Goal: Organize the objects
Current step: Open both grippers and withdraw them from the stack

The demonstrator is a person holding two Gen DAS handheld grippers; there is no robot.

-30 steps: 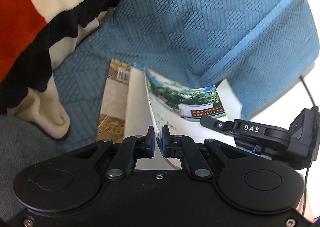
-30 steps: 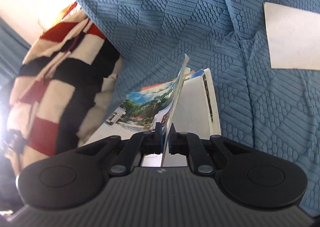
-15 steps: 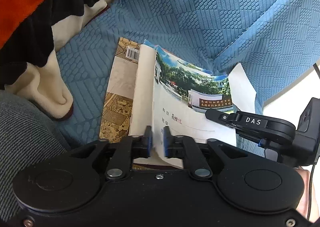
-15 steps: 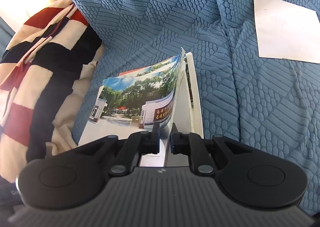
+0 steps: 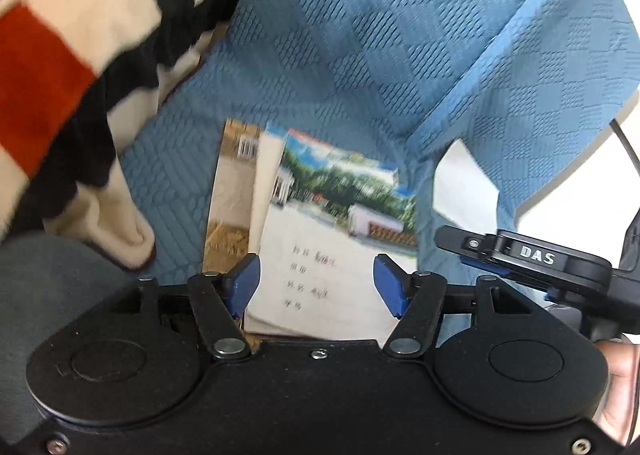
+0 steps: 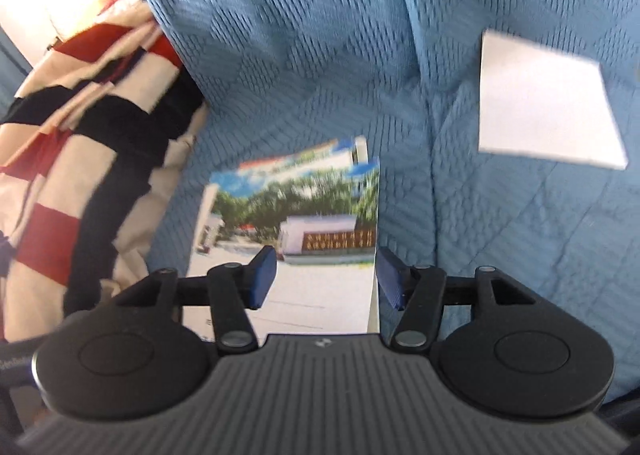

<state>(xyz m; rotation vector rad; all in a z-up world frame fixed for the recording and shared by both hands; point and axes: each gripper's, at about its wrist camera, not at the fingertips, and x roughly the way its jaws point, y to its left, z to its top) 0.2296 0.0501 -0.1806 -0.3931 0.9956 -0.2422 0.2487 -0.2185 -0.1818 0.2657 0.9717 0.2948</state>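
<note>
Bare blue cushion right of the booklet; striped blanket crowds its left.

We see a booklet lying flat on top of a book, and both rest on the sofa seat. The sofa's backrest rises behind them. To their left, a striped blanket is heaped on the seat. To their right, beyond a seam in the cushions, a sheet of paper lies on the sofa, well apart from the stack. From the right wrist view, the booklet sits just beside the blanket.
</note>
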